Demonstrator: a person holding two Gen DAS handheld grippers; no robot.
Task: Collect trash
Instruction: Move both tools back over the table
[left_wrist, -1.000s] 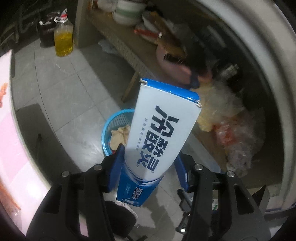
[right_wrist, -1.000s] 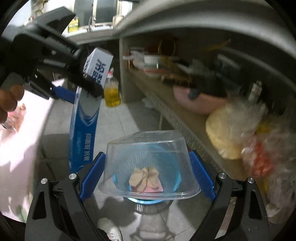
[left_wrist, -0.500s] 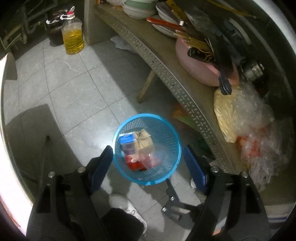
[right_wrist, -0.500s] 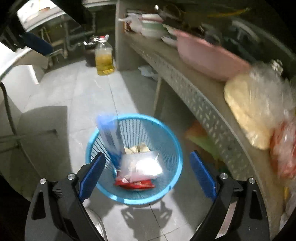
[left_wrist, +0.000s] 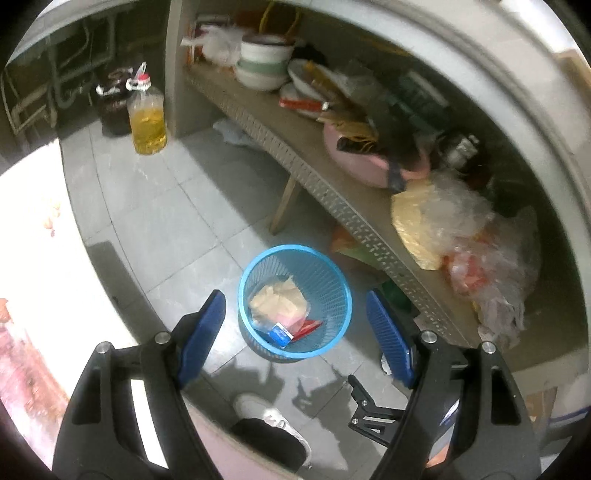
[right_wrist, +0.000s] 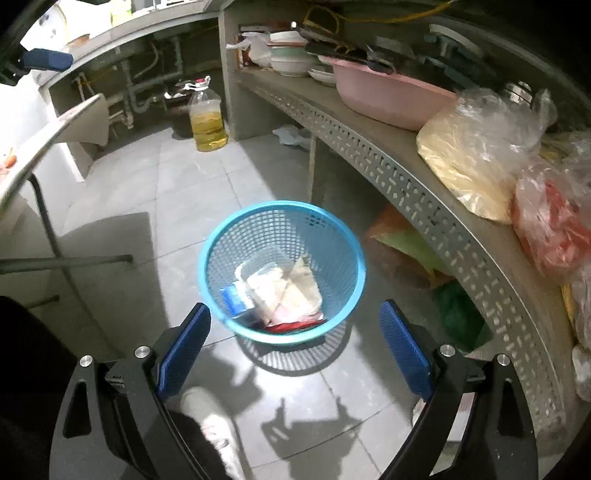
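Observation:
A blue mesh trash basket (left_wrist: 334, 280) stands on the grey tiled floor; it also shows in the right wrist view (right_wrist: 343, 236). Inside lie crumpled paper (left_wrist: 280, 299), a blue-and-white box (right_wrist: 234, 299), a clear plastic container (right_wrist: 264, 273) and a red wrapper (left_wrist: 308, 326). My left gripper (left_wrist: 297, 332) is open and empty, above the basket. My right gripper (right_wrist: 295, 339) is open and empty, above the basket's near rim.
A low perforated shelf (right_wrist: 406, 177) on the right holds a pink basin (right_wrist: 384, 96), bowls and plastic bags (right_wrist: 480, 147). An oil bottle (right_wrist: 207, 120) stands on the floor at the back. A table edge (right_wrist: 44, 140) is on the left. My shoe (left_wrist: 269, 413) is below.
One second ago the left gripper held the blue-and-white box and the right held the clear container. Both were let go into the basket and both grippers now stand open, drawn back slightly.

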